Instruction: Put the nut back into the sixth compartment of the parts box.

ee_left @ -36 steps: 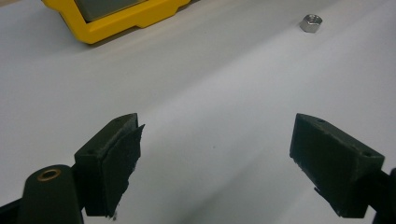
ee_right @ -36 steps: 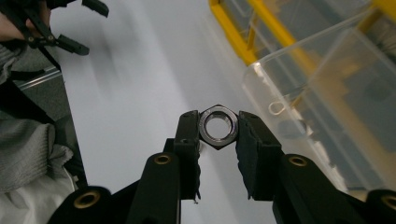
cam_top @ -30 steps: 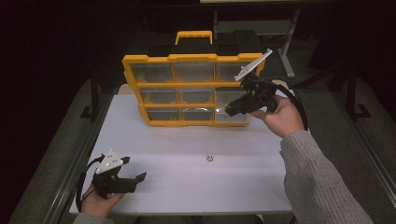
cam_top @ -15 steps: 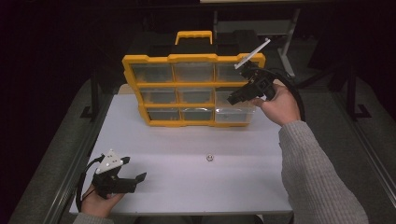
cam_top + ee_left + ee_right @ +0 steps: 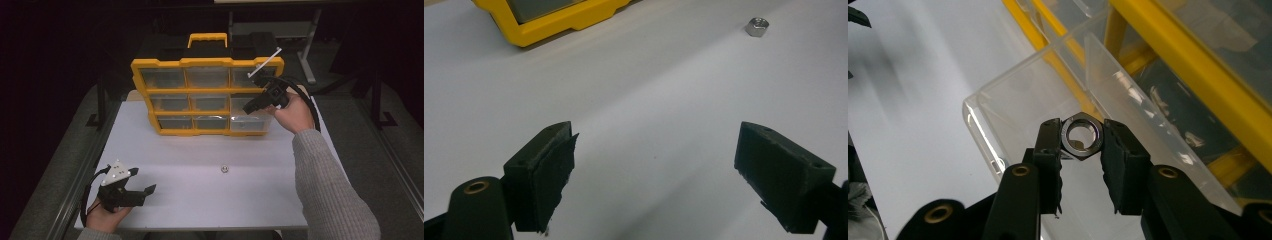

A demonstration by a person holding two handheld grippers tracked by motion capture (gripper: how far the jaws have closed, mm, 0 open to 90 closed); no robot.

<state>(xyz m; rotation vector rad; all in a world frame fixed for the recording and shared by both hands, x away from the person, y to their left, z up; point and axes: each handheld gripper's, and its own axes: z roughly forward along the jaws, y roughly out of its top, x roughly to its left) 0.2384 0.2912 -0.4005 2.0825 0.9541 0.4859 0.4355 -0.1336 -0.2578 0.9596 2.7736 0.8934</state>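
L gripper [image 5: 146,190] low on white table [image 5: 200,150], jaws wide apart, nothing btwn. Loose nut [image 5: 225,169] mid-table. Yellow organizer [image 5: 205,62] at back. R gripper [image 5: 1080,137] clamped on hex nut [image 5: 1081,135], over pulled-out clear drawer [image 5: 998,105].

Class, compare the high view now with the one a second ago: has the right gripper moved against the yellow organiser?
Yes. The right gripper, shut on a nut, has moved up and away from the person, from the yellow organiser's bottom row to its middle row.
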